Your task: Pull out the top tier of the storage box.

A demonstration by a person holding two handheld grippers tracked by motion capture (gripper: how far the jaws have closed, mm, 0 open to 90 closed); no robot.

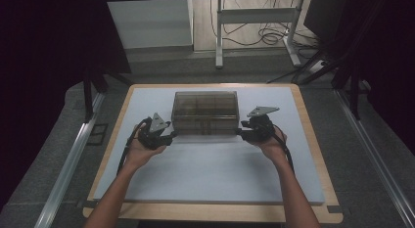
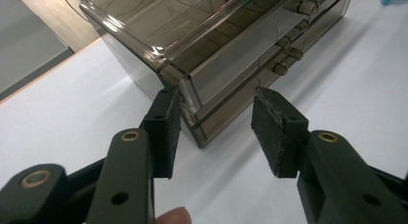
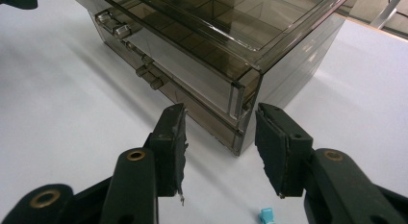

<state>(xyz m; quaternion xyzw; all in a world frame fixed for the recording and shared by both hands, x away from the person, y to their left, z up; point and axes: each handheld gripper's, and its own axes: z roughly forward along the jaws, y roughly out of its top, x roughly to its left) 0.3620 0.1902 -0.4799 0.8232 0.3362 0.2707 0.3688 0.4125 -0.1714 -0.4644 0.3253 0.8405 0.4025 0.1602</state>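
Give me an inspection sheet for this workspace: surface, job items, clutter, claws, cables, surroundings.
Surface: white mat on a wood-edged table, clean.
Job's things: smoked transparent drawer box at the far middle of the mat, upright, drawers with small knobs facing the person, looking pushed in.
Clutter: small light-blue piece on the mat near the right claw; what it is cannot be told.
Grippers: left claw open, jaws either side of the box's front left corner; right claw open, at the front right corner. Neither grips yet.
Cables: black cable trails from the left claw; loose cables on the floor beyond.
Surroundings: grey floor, white frame legs, dark curtains.
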